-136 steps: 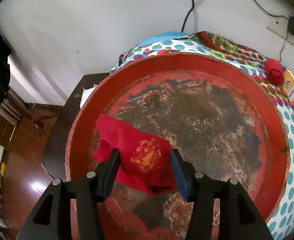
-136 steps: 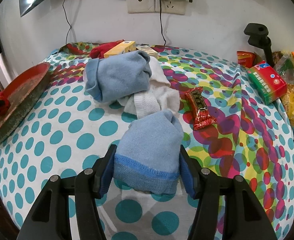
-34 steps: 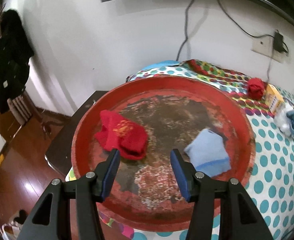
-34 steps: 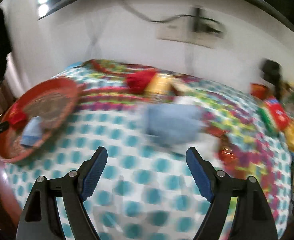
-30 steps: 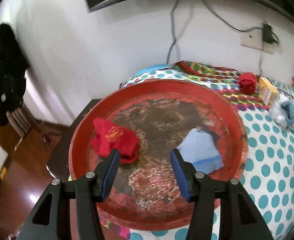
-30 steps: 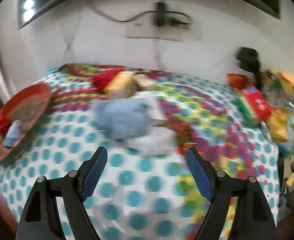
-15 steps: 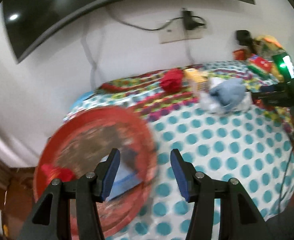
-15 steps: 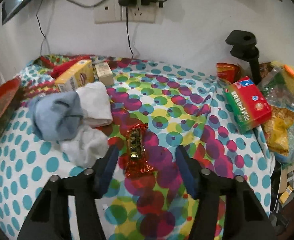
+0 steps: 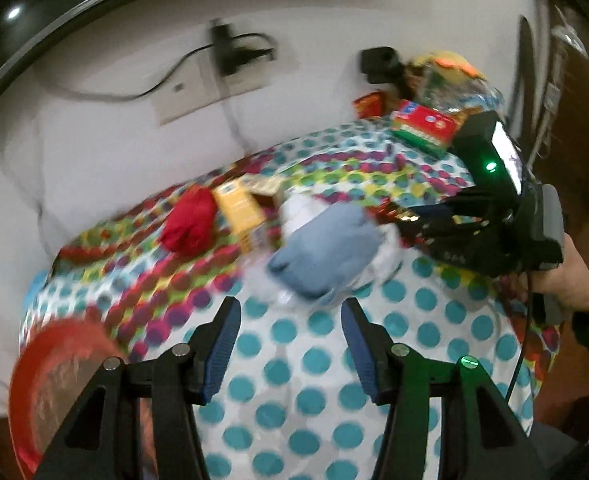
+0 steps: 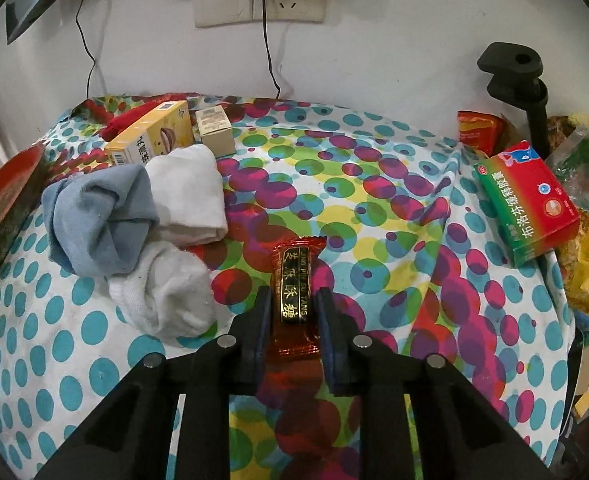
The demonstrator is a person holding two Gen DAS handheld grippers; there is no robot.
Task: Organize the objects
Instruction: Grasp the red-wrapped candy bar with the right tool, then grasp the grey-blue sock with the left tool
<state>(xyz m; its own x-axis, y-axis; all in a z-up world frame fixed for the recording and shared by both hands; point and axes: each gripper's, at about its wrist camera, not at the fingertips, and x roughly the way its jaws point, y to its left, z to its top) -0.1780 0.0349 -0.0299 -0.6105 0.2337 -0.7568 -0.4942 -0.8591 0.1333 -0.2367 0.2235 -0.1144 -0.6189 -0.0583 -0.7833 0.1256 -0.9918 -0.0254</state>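
With both socks left in the tray, the red foil-wrapped candy bar (image 10: 294, 296) is now clamped by the right gripper (image 10: 292, 312), while the left gripper (image 9: 290, 340) is swung wide-open toward the crumpled blue sock (image 9: 326, 252).

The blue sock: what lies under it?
The blue sock rests on two white socks, one behind and one in front. The spotted cloth directly beneath it is covered.

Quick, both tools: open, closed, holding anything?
Left tool: open, holding nothing.
Right tool: closed on the red candy bar.
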